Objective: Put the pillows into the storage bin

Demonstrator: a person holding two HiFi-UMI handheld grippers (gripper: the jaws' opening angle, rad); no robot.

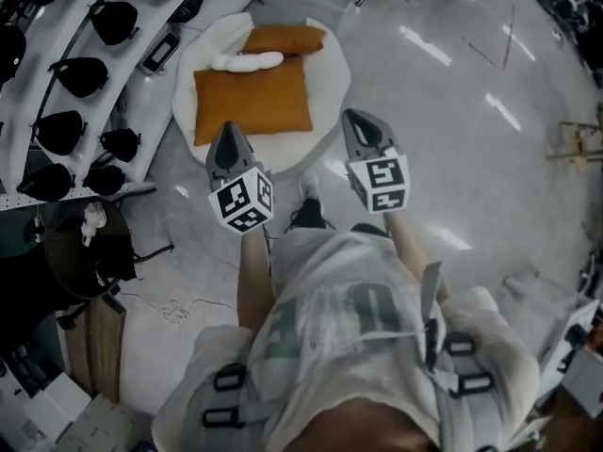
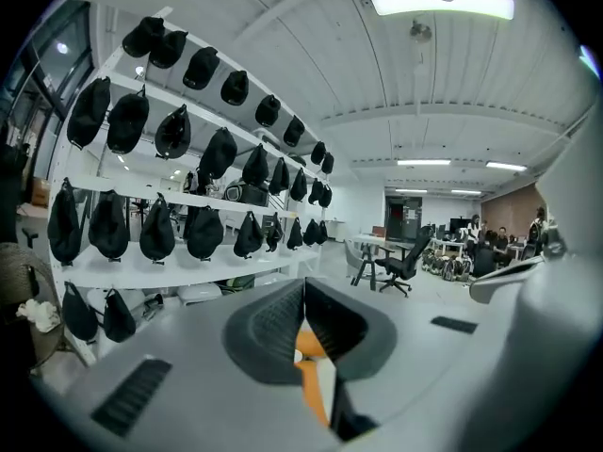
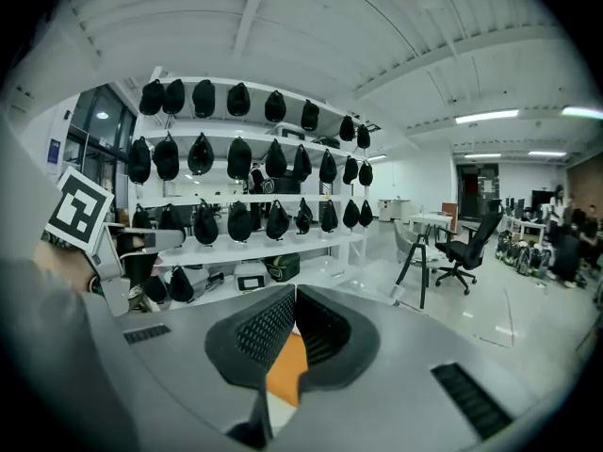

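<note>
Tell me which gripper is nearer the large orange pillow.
Left. The left gripper sits over the near edge of the large orange square pillow; the right gripper is off to its right, beside the white round cushion.

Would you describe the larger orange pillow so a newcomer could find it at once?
On the floor beside the white shelves of black caps lies a round white cushion. On it, the larger orange pillow is the squarish one nearer the person, with a long white roll between it and the smaller orange pillow.
</note>
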